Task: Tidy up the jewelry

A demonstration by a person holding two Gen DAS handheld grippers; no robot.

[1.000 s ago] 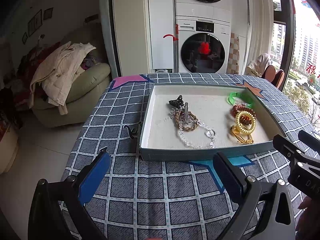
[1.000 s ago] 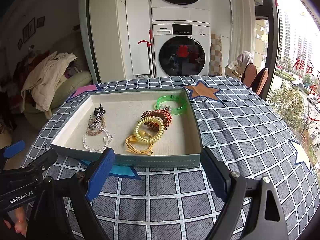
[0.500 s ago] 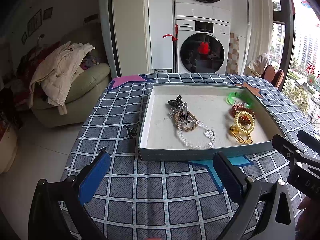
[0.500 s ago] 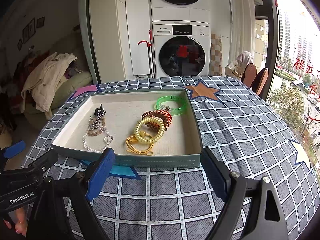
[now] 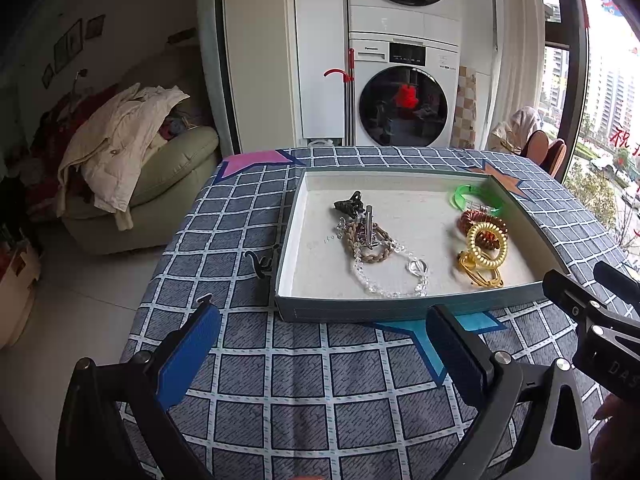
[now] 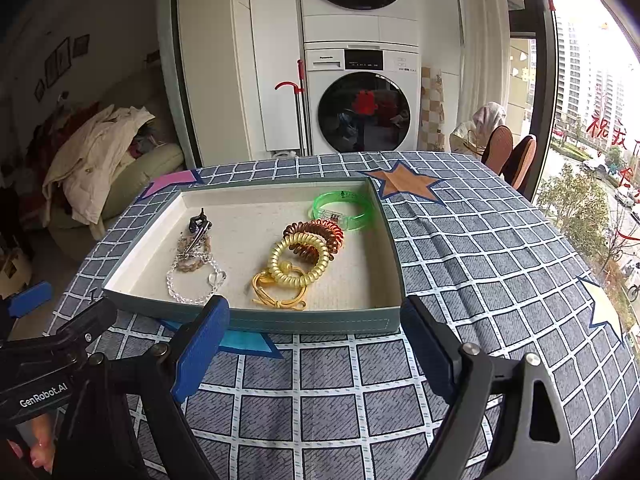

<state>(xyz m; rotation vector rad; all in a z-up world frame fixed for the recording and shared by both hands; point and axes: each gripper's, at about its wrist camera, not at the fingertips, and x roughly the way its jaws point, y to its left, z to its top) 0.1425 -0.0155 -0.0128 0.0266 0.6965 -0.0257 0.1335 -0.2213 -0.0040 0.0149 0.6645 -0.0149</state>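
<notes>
Jewelry (image 6: 256,256) lies together in the tray (image 6: 280,322) mid-desk. Both claws, left (image 5: 320,354) and right (image 6: 316,344), hover apart, empty. Sorting just starting or done, I can't tell.

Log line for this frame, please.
left gripper: jaws open, empty | right gripper: jaws open, empty | tray: holds jewelry | black hook: on cloth, outside tray

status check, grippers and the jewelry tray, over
Left gripper open, empty. Right gripper open, empty, short of the tray. Jewelry inside: crystal bracelet, yellow coil, green bangle. Path clear.
</notes>
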